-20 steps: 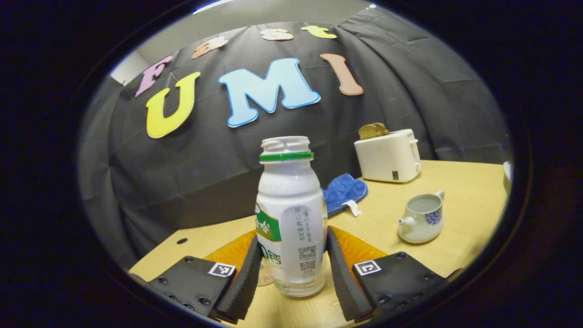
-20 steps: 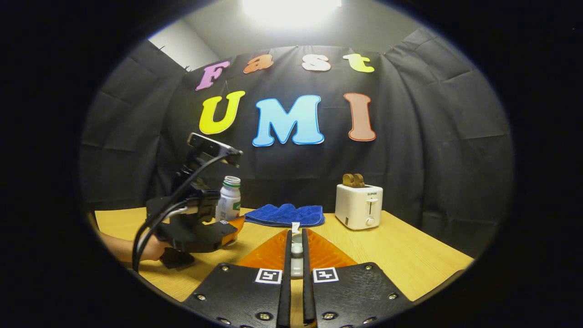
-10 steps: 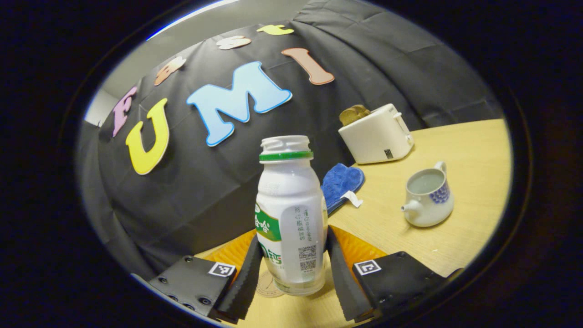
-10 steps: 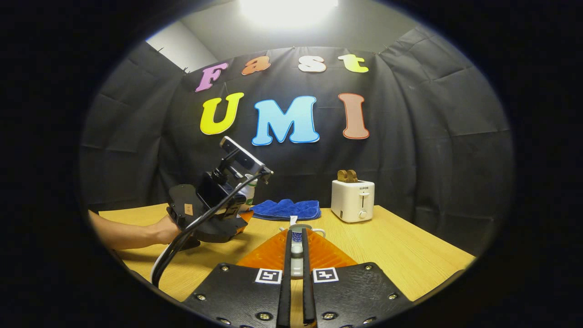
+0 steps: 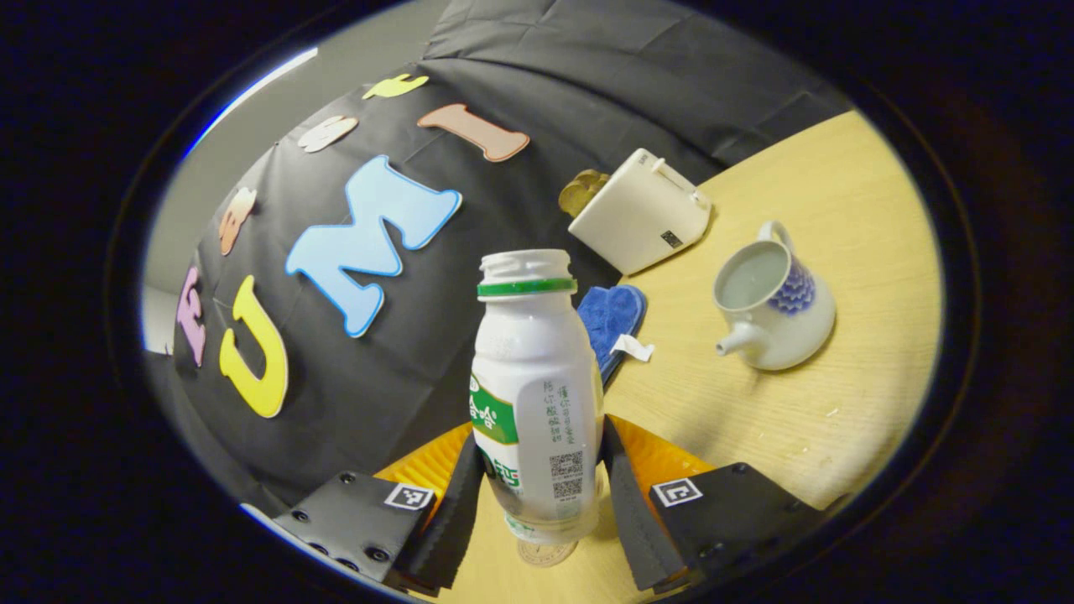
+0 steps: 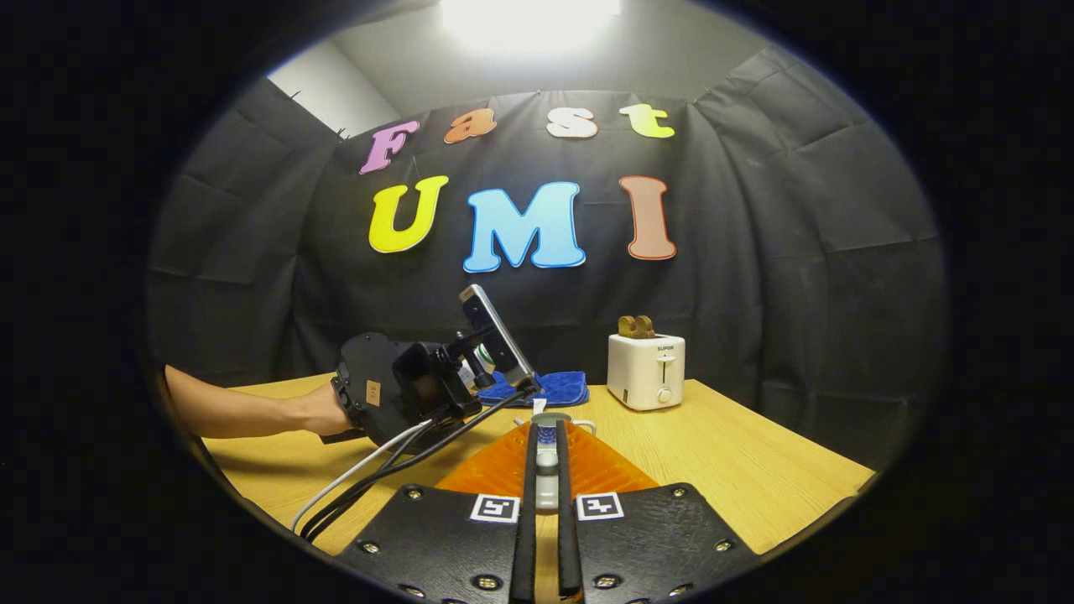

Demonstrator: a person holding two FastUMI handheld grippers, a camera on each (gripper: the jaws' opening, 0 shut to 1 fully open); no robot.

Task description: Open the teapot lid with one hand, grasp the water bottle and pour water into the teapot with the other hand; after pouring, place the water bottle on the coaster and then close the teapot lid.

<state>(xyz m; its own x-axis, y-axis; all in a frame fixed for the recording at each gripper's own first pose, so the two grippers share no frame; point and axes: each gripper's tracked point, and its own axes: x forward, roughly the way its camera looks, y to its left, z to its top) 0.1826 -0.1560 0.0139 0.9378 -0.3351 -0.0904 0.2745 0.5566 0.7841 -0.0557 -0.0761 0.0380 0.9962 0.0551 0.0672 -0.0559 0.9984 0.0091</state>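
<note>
— Bottle (image 5: pixel 535 394) first: where is it?

— Clamped between both fingers of my left gripper (image 5: pixel 537 495), cap off, tipped toward the open teapot (image 5: pixel 774 306) on the table (image 5: pixel 839 210), to its right. A round coaster (image 5: pixel 545 552) lies just under its base.

— Your right gripper (image 6: pixel 545 537)?

— Nearly closed on a small pale lid (image 6: pixel 546 478), held above the table. Beyond it sit a blue cloth (image 6: pixel 554 387) and toaster (image 6: pixel 646 371).

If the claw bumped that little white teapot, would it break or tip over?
The teapot looks like glazed china, so it is probably hard, smooth and breakable. Its body is squat and wide, so a light bump would likely slide it on the table rather than tip it. Its lid is off, so any liquid inside might slosh out.
</note>
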